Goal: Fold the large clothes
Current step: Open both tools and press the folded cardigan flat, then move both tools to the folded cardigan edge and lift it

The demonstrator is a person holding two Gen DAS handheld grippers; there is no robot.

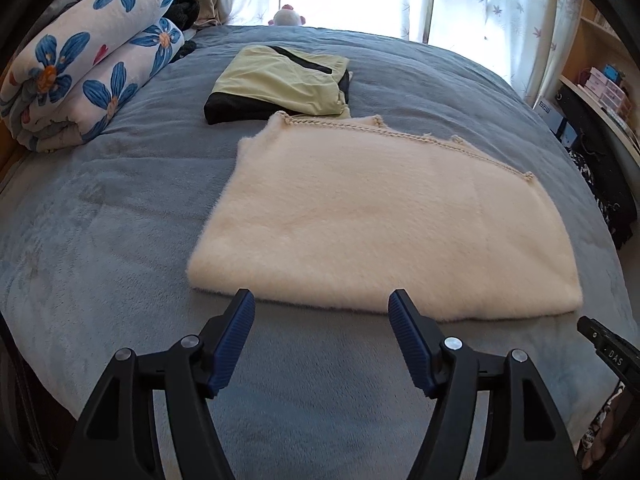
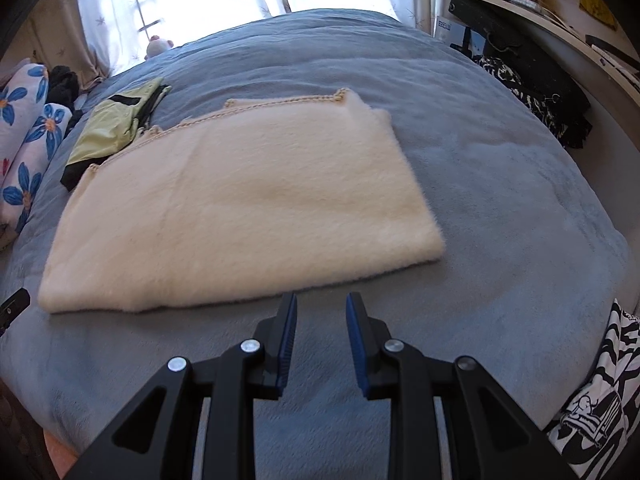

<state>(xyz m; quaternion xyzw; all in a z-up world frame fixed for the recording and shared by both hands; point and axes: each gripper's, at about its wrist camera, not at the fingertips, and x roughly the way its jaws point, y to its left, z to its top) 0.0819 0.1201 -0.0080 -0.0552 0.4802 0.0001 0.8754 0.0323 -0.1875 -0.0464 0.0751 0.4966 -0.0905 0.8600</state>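
Note:
A fluffy cream garment (image 1: 372, 224) lies folded flat on the blue-grey bed cover (image 1: 120, 220), with a braided trim along its far edge. It also shows in the right wrist view (image 2: 240, 204). My left gripper (image 1: 322, 300) is open wide and empty, just short of the garment's near edge. My right gripper (image 2: 321, 302) is open with a narrower gap and empty, just in front of the garment's near right edge. A folded yellow-green and black garment (image 1: 280, 84) lies behind the cream one, and shows in the right wrist view (image 2: 112, 128).
A rolled floral quilt (image 1: 84, 60) lies at the bed's left side. A plush toy (image 1: 286, 16) sits by the curtained window. Shelves with boxes (image 1: 600, 84) and dark clothes (image 2: 536, 92) stand to the right. A black-and-white patterned cloth (image 2: 600, 400) is at the near right.

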